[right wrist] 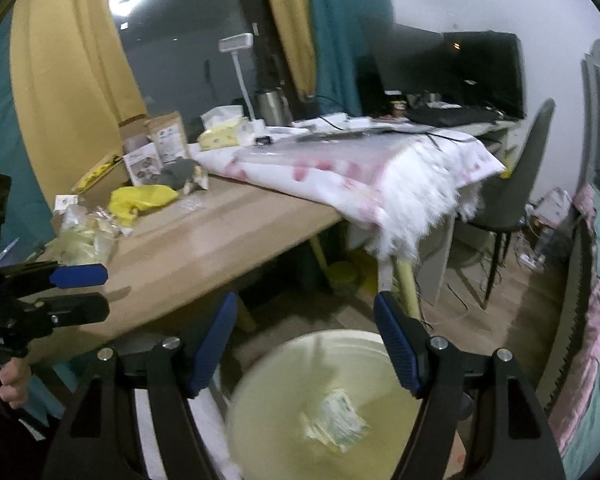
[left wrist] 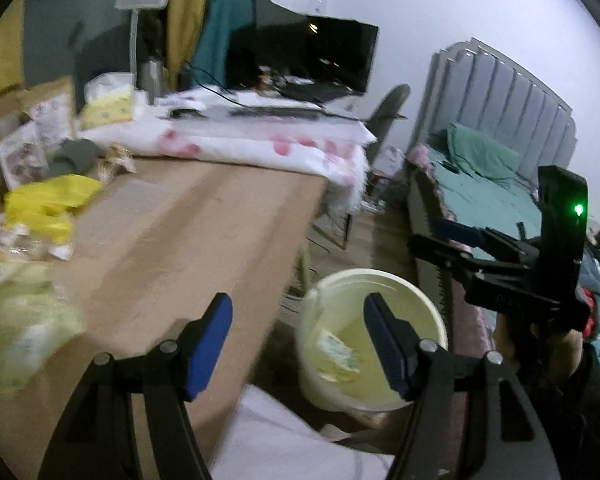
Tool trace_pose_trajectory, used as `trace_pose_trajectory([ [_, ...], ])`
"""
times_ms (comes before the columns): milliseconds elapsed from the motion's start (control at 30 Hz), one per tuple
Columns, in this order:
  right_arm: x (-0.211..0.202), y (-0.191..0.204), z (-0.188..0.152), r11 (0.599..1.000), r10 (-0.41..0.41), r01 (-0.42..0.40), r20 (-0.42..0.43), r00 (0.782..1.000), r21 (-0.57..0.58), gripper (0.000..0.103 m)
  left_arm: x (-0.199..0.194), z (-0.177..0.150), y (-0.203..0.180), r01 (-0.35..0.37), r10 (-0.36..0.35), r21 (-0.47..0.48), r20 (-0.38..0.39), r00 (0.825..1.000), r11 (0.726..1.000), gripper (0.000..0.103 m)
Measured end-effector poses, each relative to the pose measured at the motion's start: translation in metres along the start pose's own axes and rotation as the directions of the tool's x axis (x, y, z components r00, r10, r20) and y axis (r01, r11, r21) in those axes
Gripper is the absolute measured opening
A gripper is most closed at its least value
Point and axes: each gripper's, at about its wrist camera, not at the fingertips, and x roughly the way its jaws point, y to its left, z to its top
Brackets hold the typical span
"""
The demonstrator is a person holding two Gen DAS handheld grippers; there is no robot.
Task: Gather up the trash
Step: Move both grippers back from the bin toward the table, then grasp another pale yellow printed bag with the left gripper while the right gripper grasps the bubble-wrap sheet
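Dark monitor (right wrist: 480, 72) on desk, grey chair (right wrist: 512, 184) beside, bed (left wrist: 496, 196) right.

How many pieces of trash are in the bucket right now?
1 that I can see: a crumpled pale wrapper lying on the bottom of the cream bucket, below the open right tool. More could be hidden beneath it.

The left black two-finger gripper with blue pads (left wrist: 298, 344) has its jaws spread wide, with nothing between the pads. It is held above and to the left of the pale yellow round plastic bucket (left wrist: 428, 312). In the right wrist view it appears at the left edge, gripped from below by the person's left hand (right wrist: 14, 380).

The right black two-finger gripper with blue pads (right wrist: 305, 344) also has its jaws spread wide and empty. It is positioned directly over the bucket, pointing forward and down.
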Motion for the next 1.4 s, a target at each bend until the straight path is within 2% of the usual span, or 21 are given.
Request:
trace_pose_trajectory([
  [167, 0.011, 0.034, 0.014, 0.998, 0.038, -0.038, -0.003, 0.999, -0.048, 0.069, -0.031, -0.002, 0.028, -0.062, 0.064, -0.033, 0.051, 0.997, 0.998, 0.068],
  [433, 0.036, 0.080, 0.036, 0.991, 0.089, -0.091, -0.027, 0.996, -0.099, 0.069, -0.073, -0.012, 0.094, -0.181, 0.195, -0.147, 0.092, 0.976, 0.972, 0.068],
  [700, 0.073, 0.111, 0.052, 0.977, 0.133, -0.144, -0.079, 0.988, -0.154, 0.069, -0.082, -0.029, 0.152, -0.278, 0.299, -0.245, 0.052, 0.953, 0.929, 0.068],
  [833, 0.092, 0.123, 0.061, 0.972, 0.144, -0.161, -0.106, 0.984, -0.171, 0.069, -0.077, -0.033, 0.173, -0.296, 0.315, -0.286, 0.022, 0.949, 0.911, 0.068],
  [1033, 0.123, 0.144, 0.076, 0.962, 0.156, -0.183, -0.141, 0.978, -0.204, 0.070, -0.060, -0.035, 0.189, -0.308, 0.313, -0.272, -0.028, 0.949, 0.912, 0.068],
  [1133, 0.140, 0.154, 0.085, 0.956, 0.157, -0.191, -0.160, 0.974, -0.222, 0.077, -0.054, -0.034, 0.193, -0.317, 0.319, -0.264, -0.036, 0.947, 0.911, 0.068],
  [1200, 0.154, 0.161, 0.092, 0.953, 0.155, -0.195, -0.178, 0.972, -0.234, 0.079, -0.049, -0.033, 0.197, -0.304, 0.304, -0.267, -0.043, 0.952, 0.914, 0.068],
  [1267, 0.171, 0.169, 0.100, 0.950, 0.145, -0.194, -0.208, 0.967, -0.243, 0.080, -0.046, -0.033, 0.202, -0.284, 0.282, -0.272, -0.047, 0.958, 0.920, 0.058],
  [1300, 0.178, 0.172, 0.102, 0.949, 0.141, -0.194, -0.219, 0.966, -0.247, 0.081, -0.043, -0.033, 0.204, -0.276, 0.270, -0.277, -0.059, 0.961, 0.920, 0.042],
  [1400, 0.206, 0.186, 0.109, 0.942, 0.119, -0.193, -0.262, 0.958, -0.276, 0.081, -0.038, -0.033, 0.211, -0.251, 0.240, -0.299, -0.076, 0.968, 0.920, 0.020],
])
